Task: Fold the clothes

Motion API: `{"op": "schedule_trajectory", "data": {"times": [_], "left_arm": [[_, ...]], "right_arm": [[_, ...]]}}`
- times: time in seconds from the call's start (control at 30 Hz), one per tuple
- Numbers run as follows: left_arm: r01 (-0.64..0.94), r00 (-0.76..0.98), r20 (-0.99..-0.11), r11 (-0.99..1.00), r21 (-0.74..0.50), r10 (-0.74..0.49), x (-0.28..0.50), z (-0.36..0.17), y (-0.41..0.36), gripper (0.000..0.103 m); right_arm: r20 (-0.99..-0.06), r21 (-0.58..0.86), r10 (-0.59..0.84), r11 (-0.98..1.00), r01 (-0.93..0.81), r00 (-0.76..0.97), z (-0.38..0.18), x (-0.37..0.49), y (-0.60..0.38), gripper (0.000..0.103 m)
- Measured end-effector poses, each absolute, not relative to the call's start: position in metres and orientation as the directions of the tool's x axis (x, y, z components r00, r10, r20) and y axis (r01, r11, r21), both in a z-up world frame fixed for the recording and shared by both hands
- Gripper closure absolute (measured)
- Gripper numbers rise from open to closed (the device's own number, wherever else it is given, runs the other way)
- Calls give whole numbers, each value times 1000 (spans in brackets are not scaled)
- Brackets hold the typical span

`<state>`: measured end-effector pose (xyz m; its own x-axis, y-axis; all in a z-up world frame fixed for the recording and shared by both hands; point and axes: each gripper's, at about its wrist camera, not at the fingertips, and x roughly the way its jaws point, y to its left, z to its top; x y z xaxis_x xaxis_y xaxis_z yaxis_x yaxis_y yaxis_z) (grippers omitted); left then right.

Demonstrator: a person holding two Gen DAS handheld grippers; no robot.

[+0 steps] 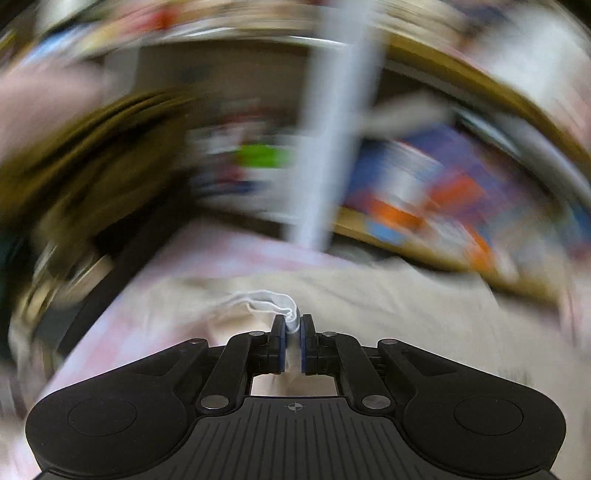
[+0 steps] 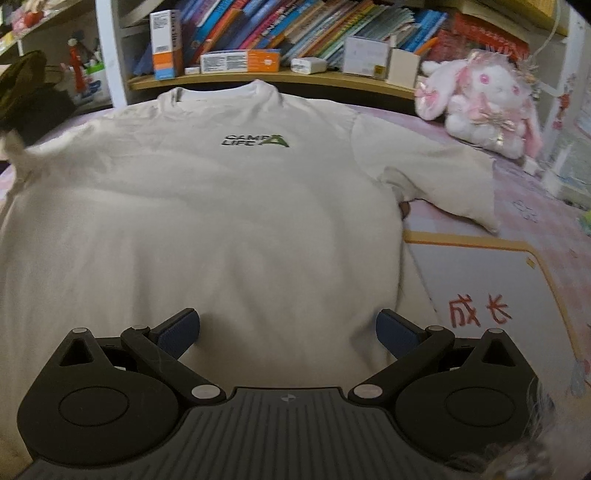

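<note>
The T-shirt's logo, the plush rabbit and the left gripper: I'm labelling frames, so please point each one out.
T-shirt logo (image 2: 256, 140): right wrist view, on the green-and-black chest print.
Plush rabbit (image 2: 487, 99): right wrist view, on its white face.
Left gripper (image 1: 293, 325): left wrist view, between fingertips pinching white fabric.

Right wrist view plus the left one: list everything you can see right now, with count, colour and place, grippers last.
T-shirt: one, cream with a dark and green chest logo, spread flat on the bed, collar toward the shelf.
Bed cover: one, pink patterned, under the shirt.
Plush rabbit: one, white and pink, right of the shirt.
Board: one, white with orange edge and red characters, beside the shirt's right side.
Books: many, multicoloured, on the wooden shelf.
Boxes: several, white and orange, on the shelf front.
Left gripper: black, blue pads, shut on a fold of the shirt; that view is blurred.
Right gripper: black, blue pads, open above the hem.
</note>
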<state>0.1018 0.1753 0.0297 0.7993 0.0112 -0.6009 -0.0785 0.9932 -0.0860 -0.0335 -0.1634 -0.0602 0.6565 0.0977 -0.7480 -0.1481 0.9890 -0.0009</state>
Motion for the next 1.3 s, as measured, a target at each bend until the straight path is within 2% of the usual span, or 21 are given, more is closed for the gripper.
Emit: {"op": "schedule_trajectory", "data": {"times": [0.07,0.1,0.13,0.17,0.2,0.27,0.33,0.4,0.6,0.7,0.77,0.8,0.83,0.87,0.97,1.0,1.03,1.07,1.2,1.3], "left_arm": [[147,769,-639,981,126,-33,99,20,123,97],[257,750,-660,940,224,-48,98,15,97,93],[326,730,-682,897,298,-39,95,4,77,86],[365,713,-701,867,339,-26,94,-8,64,86],[371,699,-715,863,342,-17,95,-16,60,86],[307,691,-723,913,269,-19,96,-17,69,77],[238,682,-731,952,193,-22,97,-17,79,42],[165,674,-738,979,116,-26,98,-18,89,34],[-151,717,-697,972,-181,-18,91,-16,158,34],[-273,703,-710,938,-215,42,109,-20,180,39],[-342,687,-722,912,-226,79,122,-24,194,52],[-360,683,-727,900,-244,76,127,-25,198,76],[-365,685,-726,888,-279,53,134,-24,199,91],[-367,690,-724,876,-313,30,140,-22,199,92],[-193,755,-644,895,-401,-126,165,-7,172,92],[-111,757,-620,895,-431,-205,175,-3,163,90],[-44,757,-600,896,-442,-259,182,4,155,81],[21,754,-579,892,-451,-310,189,11,147,80],[28,793,-536,896,-443,-289,188,18,167,75],[-163,772,-621,903,-397,-134,182,8,200,79]], "right_arm": [[-747,12,118,986,-164,655,-61,-32,-166,0],[-745,15,127,985,-173,655,-61,-32,-166,0],[-743,18,135,983,-182,656,-62,-31,-167,0],[-740,20,144,981,-192,657,-62,-31,-168,0],[-739,21,149,980,-198,657,-62,-31,-168,0],[-736,22,158,977,-210,659,-63,-30,-168,0],[-733,23,167,975,-220,660,-63,-29,-169,0],[-727,24,174,973,-229,664,-64,-29,-170,0],[-713,25,185,971,-239,677,-65,-30,-172,0],[-708,25,188,970,-242,680,-65,-29,-171,0],[-707,25,189,970,-243,681,-65,-29,-171,0],[-707,25,190,969,-244,681,-65,-29,-171,0],[-707,25,190,969,-244,682,-66,-29,-171,0],[-706,25,190,970,-244,682,-66,-29,-171,0],[-704,25,187,971,-239,685,-66,-29,-171,0],[-703,24,184,971,-236,686,-66,-29,-170,0],[-704,23,181,972,-233,687,-67,-28,-169,0],[-704,23,179,973,-230,687,-66,-28,-169,0],[-706,24,176,974,-225,686,-66,-27,-170,0],[-700,25,175,975,-221,692,-67,-30,-171,0]]}}
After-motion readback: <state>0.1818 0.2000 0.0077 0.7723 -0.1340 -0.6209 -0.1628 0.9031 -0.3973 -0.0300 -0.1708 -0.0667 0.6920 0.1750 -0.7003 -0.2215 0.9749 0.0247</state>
